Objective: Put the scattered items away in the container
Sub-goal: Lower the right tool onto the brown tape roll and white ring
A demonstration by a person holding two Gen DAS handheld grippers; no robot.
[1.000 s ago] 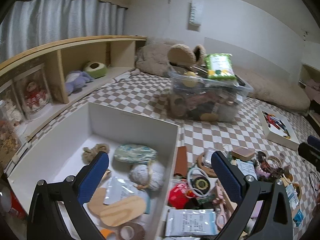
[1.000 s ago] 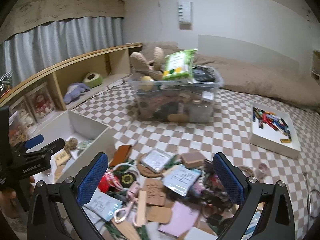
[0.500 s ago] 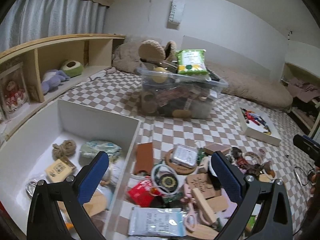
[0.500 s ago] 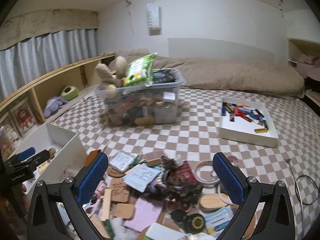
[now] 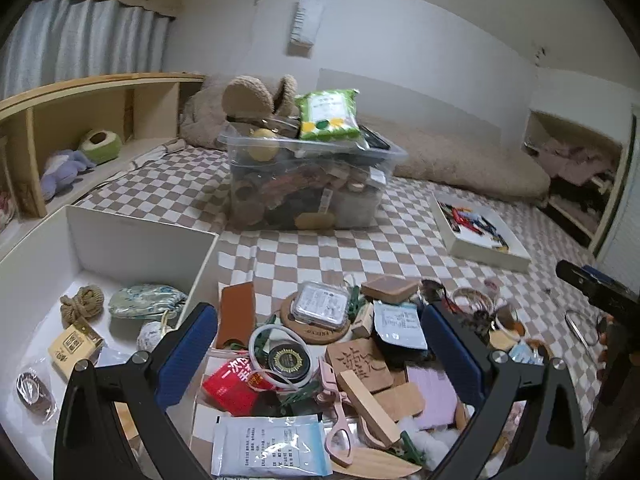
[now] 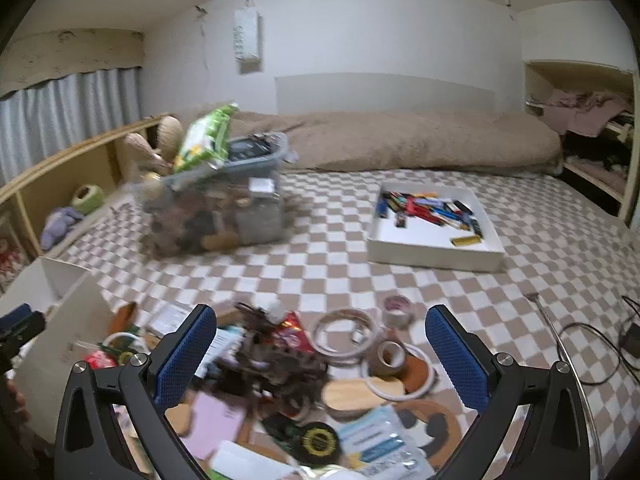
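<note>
Partly done: rope knot, fabric pouch, small carton already in white box. Big scattered pile left on checkered bed beside box. Left hand-held gripper and right hand-held gripper both wide open, empty, above pile.

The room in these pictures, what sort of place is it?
Probably a bedroom or sleeping nook: a checkered mattress cover, a beige duvet along the wall, and a plush toy on the wooden shelf.
</note>
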